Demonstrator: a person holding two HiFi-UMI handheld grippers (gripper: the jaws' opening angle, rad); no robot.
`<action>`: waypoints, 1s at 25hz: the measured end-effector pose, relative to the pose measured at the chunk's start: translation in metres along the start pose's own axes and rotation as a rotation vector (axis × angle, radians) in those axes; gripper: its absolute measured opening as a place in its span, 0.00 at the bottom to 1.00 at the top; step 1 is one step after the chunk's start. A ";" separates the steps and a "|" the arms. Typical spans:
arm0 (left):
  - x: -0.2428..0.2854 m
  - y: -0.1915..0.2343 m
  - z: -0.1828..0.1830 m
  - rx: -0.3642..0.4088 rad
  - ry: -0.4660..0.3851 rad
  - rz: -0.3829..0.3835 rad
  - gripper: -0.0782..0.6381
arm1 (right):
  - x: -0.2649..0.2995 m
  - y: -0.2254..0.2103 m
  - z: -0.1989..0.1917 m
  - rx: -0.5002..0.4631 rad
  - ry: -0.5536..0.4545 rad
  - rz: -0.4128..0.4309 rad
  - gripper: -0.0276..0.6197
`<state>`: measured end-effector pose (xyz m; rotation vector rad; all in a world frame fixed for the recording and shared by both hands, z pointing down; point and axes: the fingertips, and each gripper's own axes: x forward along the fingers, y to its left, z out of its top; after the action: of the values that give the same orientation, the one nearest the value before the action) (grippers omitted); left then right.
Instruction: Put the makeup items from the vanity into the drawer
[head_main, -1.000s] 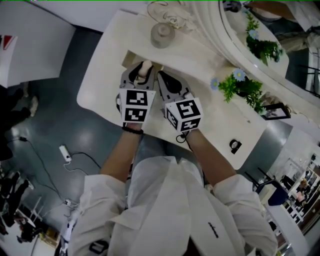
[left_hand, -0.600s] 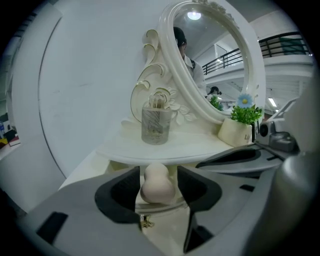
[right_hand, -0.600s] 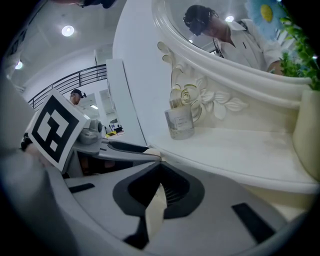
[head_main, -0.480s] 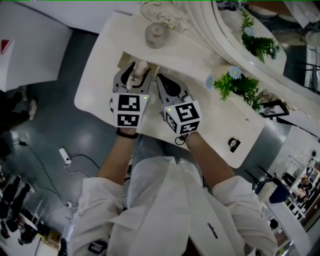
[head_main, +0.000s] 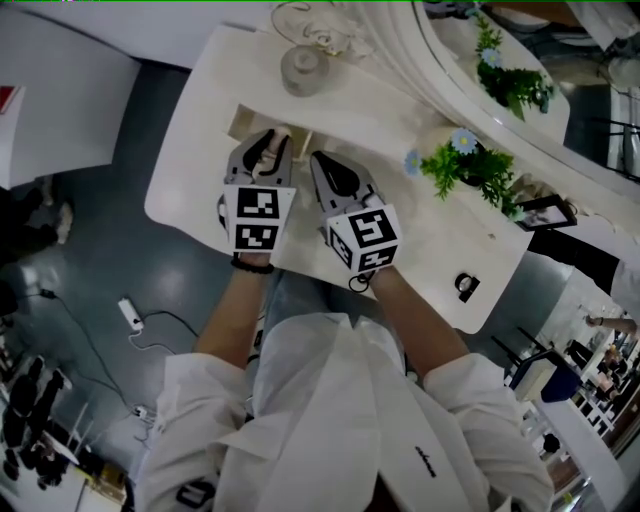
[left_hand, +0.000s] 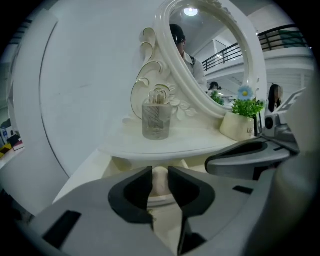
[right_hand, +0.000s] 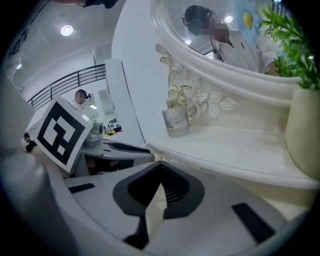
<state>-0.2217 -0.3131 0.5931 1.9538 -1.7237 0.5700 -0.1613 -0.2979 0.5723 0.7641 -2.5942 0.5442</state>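
We are at the placing step. The left claw (head_main: 271, 142) is closing to a narrow gap on a pale bottle (left_hand: 160, 180), which sits over the open drawer (head_main: 243, 120) below the bench's (head_main: 195, 160) raised back shelf. The right claw (head_main: 320, 160) is pinched together and empty. Next, we judge, calls for lowering and a clean release. The bench is glossy white with an oval mirror (left_hand: 210, 55), over a grey floor (head_main: 100, 250).
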 end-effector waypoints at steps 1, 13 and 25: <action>-0.001 0.000 0.000 -0.001 -0.009 0.001 0.27 | -0.001 -0.001 0.000 -0.001 -0.001 -0.001 0.07; -0.027 -0.007 0.028 0.035 -0.145 0.024 0.23 | -0.033 -0.005 0.003 0.016 -0.031 -0.034 0.07; -0.076 -0.104 0.054 0.105 -0.213 -0.154 0.15 | -0.126 -0.030 0.006 0.057 -0.091 -0.148 0.07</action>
<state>-0.1278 -0.2739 0.4972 2.2692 -1.6753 0.4172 -0.0471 -0.2701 0.5172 1.0122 -2.5864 0.5529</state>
